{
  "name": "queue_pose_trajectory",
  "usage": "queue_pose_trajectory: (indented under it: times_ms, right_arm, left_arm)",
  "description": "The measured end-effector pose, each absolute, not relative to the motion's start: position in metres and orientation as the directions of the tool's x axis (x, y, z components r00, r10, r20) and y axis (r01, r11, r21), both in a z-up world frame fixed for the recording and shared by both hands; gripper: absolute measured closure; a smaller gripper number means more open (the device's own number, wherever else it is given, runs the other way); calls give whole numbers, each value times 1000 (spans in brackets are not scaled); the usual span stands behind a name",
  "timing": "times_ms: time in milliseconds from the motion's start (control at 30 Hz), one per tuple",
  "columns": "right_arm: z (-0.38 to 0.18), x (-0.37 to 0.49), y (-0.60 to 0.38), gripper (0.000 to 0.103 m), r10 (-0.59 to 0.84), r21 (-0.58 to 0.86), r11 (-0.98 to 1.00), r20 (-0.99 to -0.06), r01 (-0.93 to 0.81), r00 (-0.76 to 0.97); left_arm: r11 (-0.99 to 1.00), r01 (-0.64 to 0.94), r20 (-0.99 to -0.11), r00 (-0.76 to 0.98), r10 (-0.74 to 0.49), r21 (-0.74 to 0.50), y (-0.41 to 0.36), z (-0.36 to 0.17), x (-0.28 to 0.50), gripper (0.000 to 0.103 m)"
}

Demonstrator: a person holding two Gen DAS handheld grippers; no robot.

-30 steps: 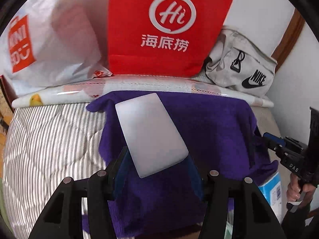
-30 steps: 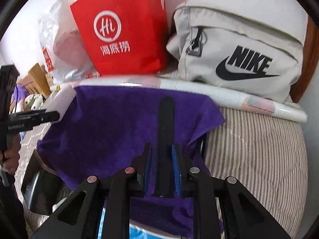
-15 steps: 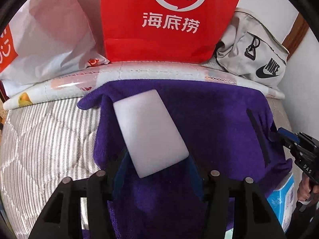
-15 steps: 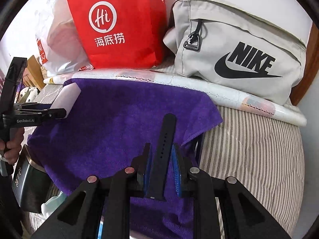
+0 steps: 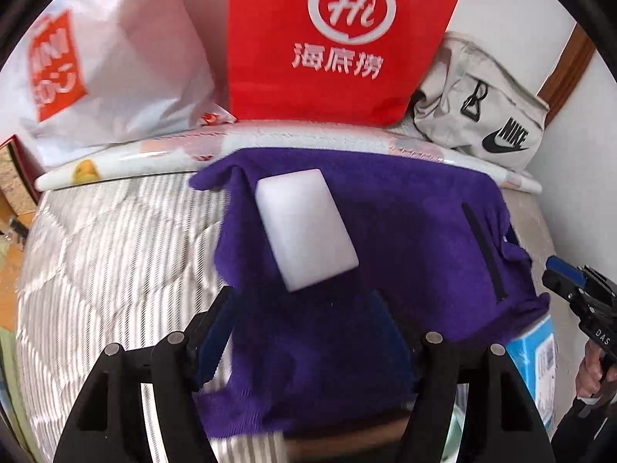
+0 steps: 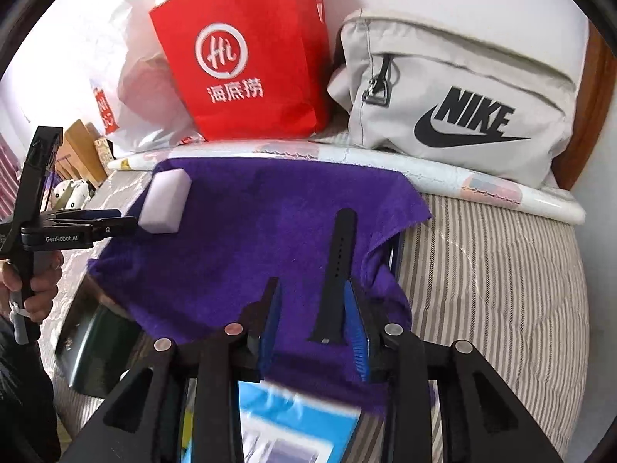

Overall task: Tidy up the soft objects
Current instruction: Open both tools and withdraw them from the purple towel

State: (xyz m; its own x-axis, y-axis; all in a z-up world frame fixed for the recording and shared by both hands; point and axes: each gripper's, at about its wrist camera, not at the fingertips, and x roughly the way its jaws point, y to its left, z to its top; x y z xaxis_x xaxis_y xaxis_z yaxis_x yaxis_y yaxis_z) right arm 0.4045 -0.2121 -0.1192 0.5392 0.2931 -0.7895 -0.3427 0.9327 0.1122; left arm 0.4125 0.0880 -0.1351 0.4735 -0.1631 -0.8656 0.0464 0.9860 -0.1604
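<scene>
Our left gripper point(image 5: 304, 308) and right gripper point(image 6: 314, 320) have just been opening, releasing the white sponge point(image 5: 304, 227) and black strap point(image 6: 337, 270) onto the purple towel point(image 6: 250, 231); tidying the rest remains.

Striped bed point(image 6: 501, 270) under purple towel point(image 6: 246, 231), bags.

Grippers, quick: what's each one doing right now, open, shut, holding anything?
Left gripper: open, jaws just widened, white sponge released on the purple towel.
Right gripper: open, jaws just widened, black strap loose between them.
</scene>
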Motion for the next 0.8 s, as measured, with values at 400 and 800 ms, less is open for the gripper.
queue_pose_trajectory:
  times_ms: [400, 800]
  right_arm:
    - [-76, 292, -201, 51, 347, 107, 909, -732, -403, 587]
    - [-91, 176, -185, 35, 428, 116, 854, -711, -507, 558]
  left_arm:
    - [981, 145, -788, 585, -193, -132, 74, -78, 292, 36]
    - [973, 74, -765, 606, -218, -219, 108, -82, 189, 34]
